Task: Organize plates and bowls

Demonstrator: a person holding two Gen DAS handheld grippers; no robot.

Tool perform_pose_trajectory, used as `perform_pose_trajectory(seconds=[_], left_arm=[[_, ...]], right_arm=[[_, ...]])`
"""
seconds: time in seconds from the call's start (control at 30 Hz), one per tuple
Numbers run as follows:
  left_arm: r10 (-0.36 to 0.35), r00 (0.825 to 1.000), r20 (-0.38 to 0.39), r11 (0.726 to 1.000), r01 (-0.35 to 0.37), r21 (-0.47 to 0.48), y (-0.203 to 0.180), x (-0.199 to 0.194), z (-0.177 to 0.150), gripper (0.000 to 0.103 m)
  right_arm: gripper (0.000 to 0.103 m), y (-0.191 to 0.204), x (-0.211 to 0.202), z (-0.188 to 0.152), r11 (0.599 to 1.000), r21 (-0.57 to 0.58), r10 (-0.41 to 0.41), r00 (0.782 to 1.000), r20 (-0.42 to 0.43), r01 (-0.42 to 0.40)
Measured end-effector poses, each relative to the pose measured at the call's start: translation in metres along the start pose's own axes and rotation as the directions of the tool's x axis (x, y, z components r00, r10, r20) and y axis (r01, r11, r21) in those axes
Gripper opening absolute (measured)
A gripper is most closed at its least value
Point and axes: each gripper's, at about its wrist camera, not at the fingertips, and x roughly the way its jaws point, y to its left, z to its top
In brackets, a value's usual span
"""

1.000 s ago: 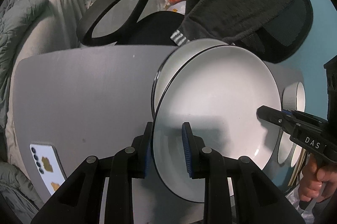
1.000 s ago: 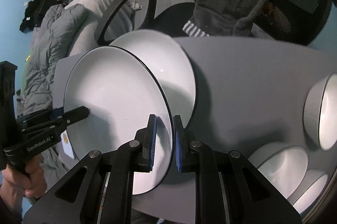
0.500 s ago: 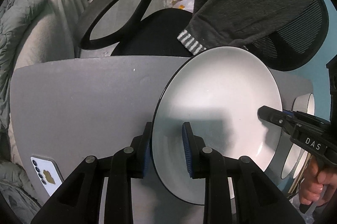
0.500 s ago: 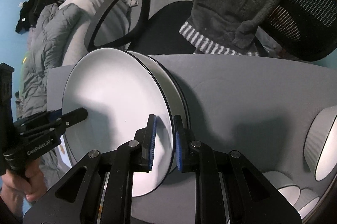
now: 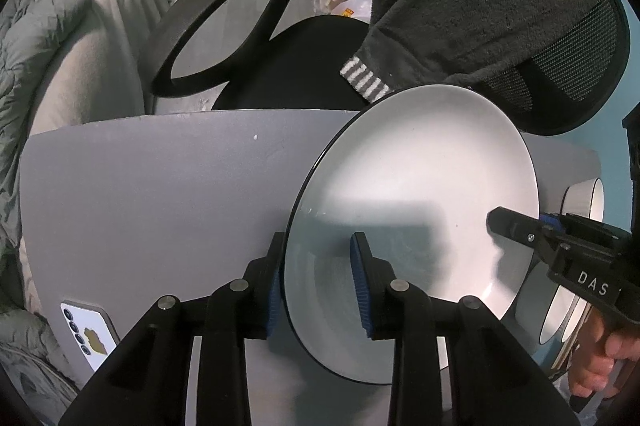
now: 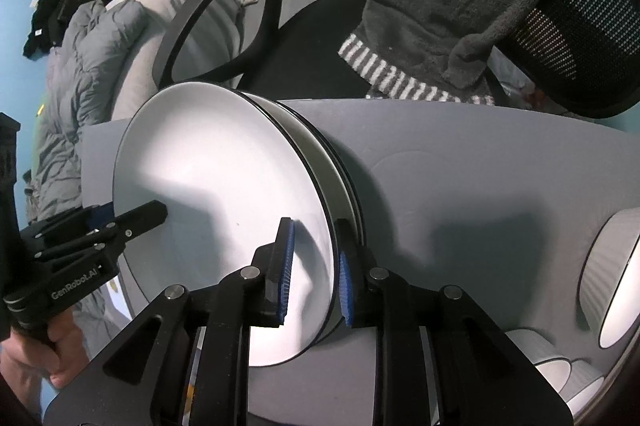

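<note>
Left wrist view shows the left claw [image 5: 318, 280] and right claw [image 6: 314, 272] both straddling, slightly open, the round white black-rimmed plate [image 5: 416, 209] over the grey worktop [image 5: 160, 185].

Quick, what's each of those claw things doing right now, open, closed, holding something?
Left gripper: open, fingers astride the top plate's rim.
Right gripper: open, fingers astride the opposite rim, not clamped.

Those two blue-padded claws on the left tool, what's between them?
The near rim of the white plate stands between the left gripper's fingers, with gaps either side. The left wrist view shows it.
</note>
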Motion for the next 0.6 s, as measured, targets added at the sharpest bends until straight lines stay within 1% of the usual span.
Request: perform_pose_trajectory(seconds=[0.03, 0.1, 0.17, 0.3, 0.37, 0.47, 0.53, 0.57, 0.6], left_arm=[[-0.002, 1.0, 0.0, 1.0, 0.002, -0.001, 0.0, -0.001, 0.0, 0.03], [-0.007, 1.0, -0.003, 1.0, 0.007, 0.0, 0.001, 0.0, -0.002, 0.03], [-0.003, 1.0, -0.006, 1.0, 0.003, 0.011, 0.0, 0.002, -0.004, 0.03], [0.021, 0.999, 0.027, 0.999, -0.023, 0.046, -0.006, -0.008, -0.013, 0.03], [0.03, 0.999, 0.044, 0.998, -0.032, 0.059, -0.008, -0.013, -0.018, 0.031], [0.019, 0.998, 0.056, 0.998, -0.022, 0.063, -0.008, -0.018, -0.023, 0.031], [0.013, 0.998, 0.063, 0.998, -0.017, 0.056, -0.007, -0.022, -0.027, 0.031], [0.01, 0.998, 0.068, 0.999, -0.013, 0.052, -0.007, -0.023, -0.029, 0.031], [0.008, 0.997, 0.072, 0.999, -0.012, 0.048, -0.007, -0.026, -0.031, 0.031]], right_arm=[[0.023, 0.001, 0.0, 0.0, 1.0, -0.002, 0.0, 1.0, -0.002, 0.0], [0.03, 0.001, 0.001, 0.0, 1.0, -0.001, 0.007, 1.0, -0.007, -0.007], [0.033, 0.003, 0.001, 0.0, 1.0, -0.002, 0.006, 1.0, -0.014, -0.006], [0.045, 0.006, -0.004, -0.003, 1.0, 0.009, 0.01, 1.0, -0.017, -0.01], [0.047, 0.005, -0.008, -0.004, 1.0, 0.025, 0.014, 1.0, -0.013, -0.014], [0.048, 0.004, -0.012, -0.007, 0.999, 0.042, 0.015, 1.0, -0.011, -0.015], [0.048, 0.004, -0.015, -0.009, 0.999, 0.045, 0.006, 1.0, -0.005, -0.005], [0.051, 0.004, -0.017, -0.01, 0.999, 0.048, -0.014, 1.0, -0.004, 0.014], [0.058, 0.004, -0.018, -0.011, 0.998, 0.049, -0.041, 0.999, 0.001, 0.04]])
